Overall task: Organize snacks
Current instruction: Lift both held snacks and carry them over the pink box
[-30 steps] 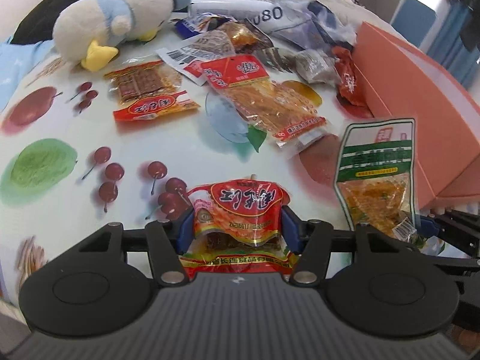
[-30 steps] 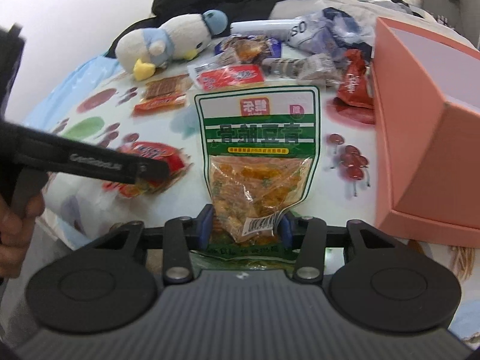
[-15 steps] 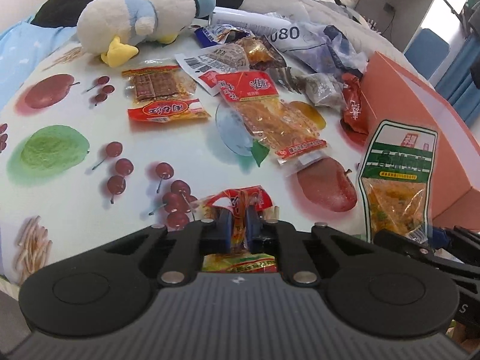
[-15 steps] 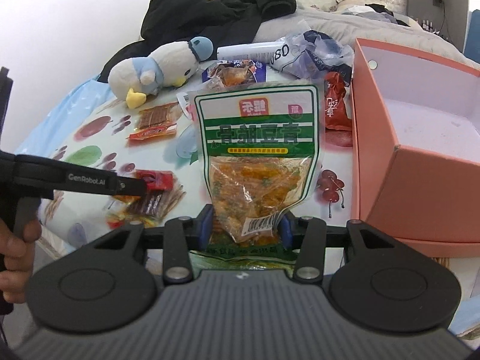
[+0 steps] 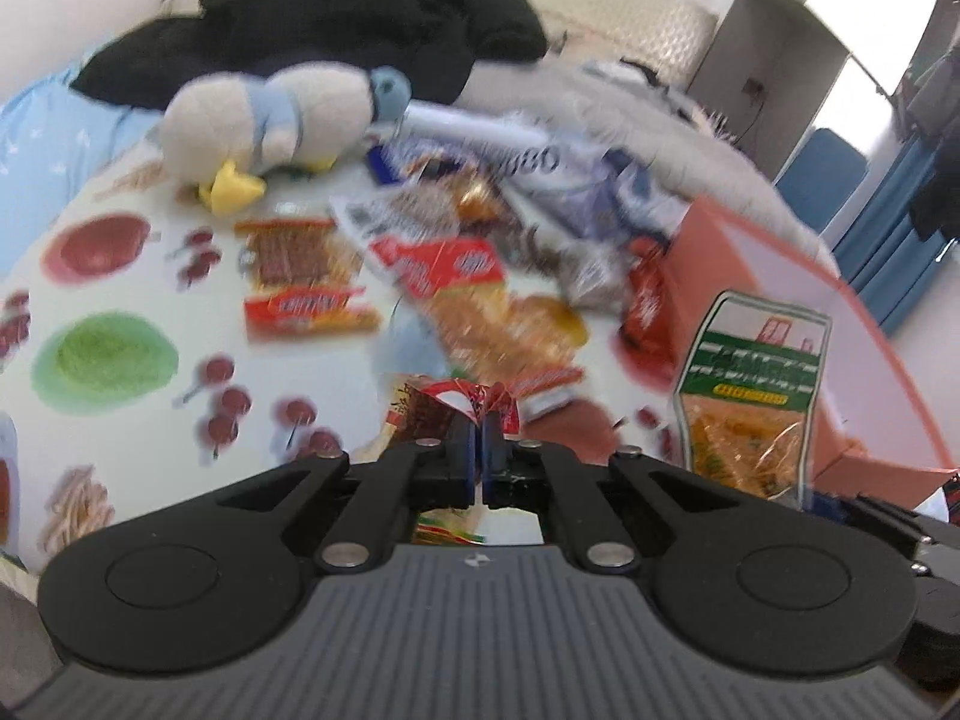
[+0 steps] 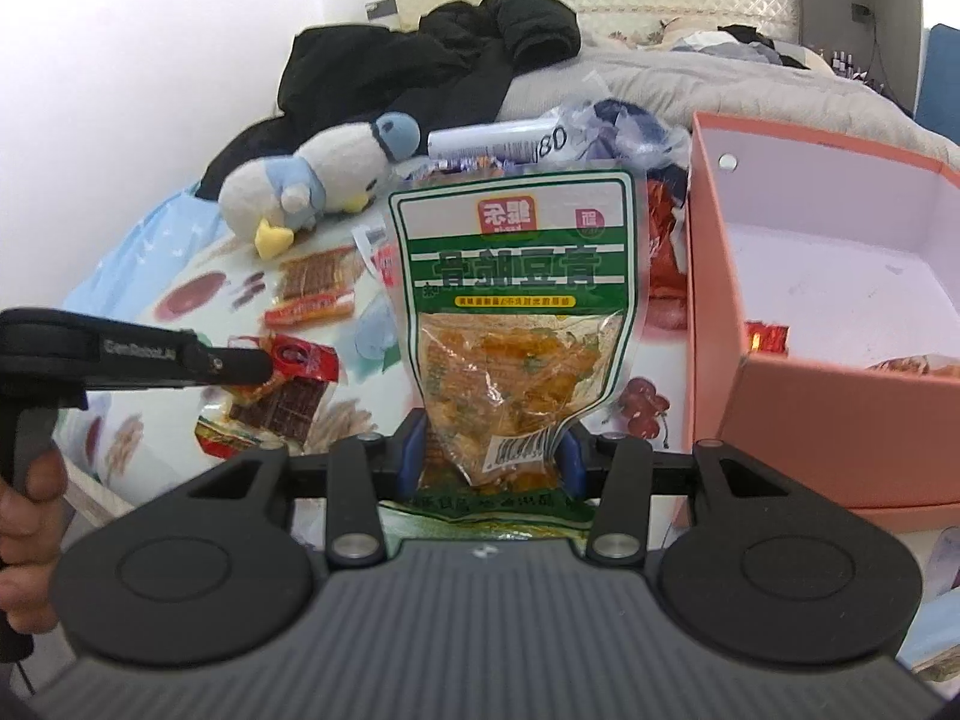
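Left tool [image 5: 480, 441] has its blue pads pressed nearly together on the crumpled top edge of a red snack packet [image 5: 459, 405], which hangs from the pinch clear of the printed cloth; in the right wrist view the same packet [image 6: 282, 390] dangles from the tip of that tool [image 6: 264, 367], its dark contents showing through a clear window. The jaws have just been closing, with the packet between them. A person's hand [image 6: 27, 516] grips the handle at the left edge of that view.

Right tool [image 6: 489, 450] stands partly open, its pads clamped on the lower end of a green-and-white pouch [image 6: 516, 300] that stands upright between them, orange pieces visible through its clear lower half. In the left wrist view this pouch [image 5: 750, 384] is at the right, in front of the pink box [image 5: 780, 264].

The open pink box [image 6: 840, 252] sits just right of the pouch, and a small red packet [image 6: 765, 339] lies inside near its front wall.

On the fruit-print cloth [image 5: 138, 276] lie more snacks: a flat red packet of brown strips [image 5: 300, 276] and a long orange one [image 5: 480, 306], with a heap of wrappers [image 5: 540, 192] behind. A plush duck [image 5: 270, 126] lies at the far left, with black clothing [image 5: 336, 18] beyond it.
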